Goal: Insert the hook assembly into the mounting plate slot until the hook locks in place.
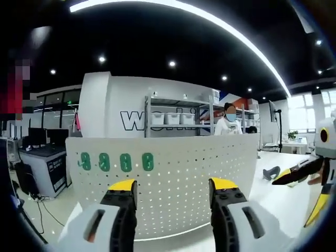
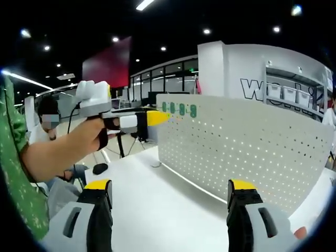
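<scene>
Left claw (image 1: 173, 195): two white housings, each with a dark oblong slot, black ribbed inner faces, yellow tips. Right claw (image 2: 170, 197): same build and colours. Person's sleeve (image 2: 13, 173): green with small pale speckles; black strap (image 2: 102, 139) across the hand.

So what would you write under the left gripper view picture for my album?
Open left gripper facing a white pegboard with four green hooks.

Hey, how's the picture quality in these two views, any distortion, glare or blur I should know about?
Left gripper view: fisheye bends the pegboard top edge into an arc and the ceiling light strip into a curve; the windows at right are blown out. Right gripper view: pegboard holes are sharp, the left gripper is slightly soft, and the table looks evenly lit with faint shadow.
</scene>
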{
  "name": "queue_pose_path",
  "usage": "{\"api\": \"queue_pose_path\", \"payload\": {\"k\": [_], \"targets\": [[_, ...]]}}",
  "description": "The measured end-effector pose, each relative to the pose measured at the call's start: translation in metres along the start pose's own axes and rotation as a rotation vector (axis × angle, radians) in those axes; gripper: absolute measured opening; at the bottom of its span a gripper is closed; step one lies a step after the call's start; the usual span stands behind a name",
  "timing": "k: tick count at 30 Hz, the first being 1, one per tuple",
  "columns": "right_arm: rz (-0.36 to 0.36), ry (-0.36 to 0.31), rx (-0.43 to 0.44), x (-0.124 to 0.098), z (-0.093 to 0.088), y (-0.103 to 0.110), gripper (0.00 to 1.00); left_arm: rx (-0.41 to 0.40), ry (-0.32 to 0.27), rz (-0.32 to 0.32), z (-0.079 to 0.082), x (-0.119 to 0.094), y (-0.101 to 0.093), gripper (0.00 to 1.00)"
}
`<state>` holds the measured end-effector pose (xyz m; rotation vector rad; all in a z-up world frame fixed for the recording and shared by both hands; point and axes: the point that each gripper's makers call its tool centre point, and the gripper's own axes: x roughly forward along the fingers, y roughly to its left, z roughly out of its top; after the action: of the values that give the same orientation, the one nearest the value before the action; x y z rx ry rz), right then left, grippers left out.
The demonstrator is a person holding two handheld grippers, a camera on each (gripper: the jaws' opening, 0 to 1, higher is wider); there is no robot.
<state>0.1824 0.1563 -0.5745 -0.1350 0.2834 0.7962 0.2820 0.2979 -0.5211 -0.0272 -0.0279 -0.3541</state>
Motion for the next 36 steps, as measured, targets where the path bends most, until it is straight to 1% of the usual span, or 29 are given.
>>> {"api": "queue_pose_path", "payload": {"k": [4,12,15,19,20,29,35,36], "targets": [[0.004,-0.004,-0.002,0.000,0.002,0.005,0.93,-0.002,0.000,-0.002,-0.001,-0.013,-0.001,0.58],[0.011,-0.010,-0.008,-0.004,0.004,0.017,0.93,-0.022,-0.003,0.001,-0.002,-0.046,0.000,0.60],[0.014,-0.016,-0.007,-0.005,0.006,0.022,0.93,-0.012,-0.001,0.003,-0.004,-0.063,0.000,0.60],[0.015,-0.021,-0.004,-0.006,0.007,0.027,0.93,-0.021,0.015,0.001,-0.009,-0.083,0.003,0.62],[0.015,-0.022,-0.003,-0.006,0.007,0.029,0.93,-0.021,0.014,0.002,-0.008,-0.085,0.003,0.63],[0.009,-0.037,0.005,-0.011,0.007,0.038,0.93,-0.009,0.011,0.022,-0.009,-0.130,0.011,0.67],[0.006,-0.053,0.013,-0.014,0.008,0.042,0.93,-0.012,0.033,0.025,-0.016,-0.150,0.012,0.70],[0.007,-0.071,0.017,-0.014,0.011,0.043,0.93,-0.015,0.028,0.029,-0.016,-0.153,0.012,0.71]]}}
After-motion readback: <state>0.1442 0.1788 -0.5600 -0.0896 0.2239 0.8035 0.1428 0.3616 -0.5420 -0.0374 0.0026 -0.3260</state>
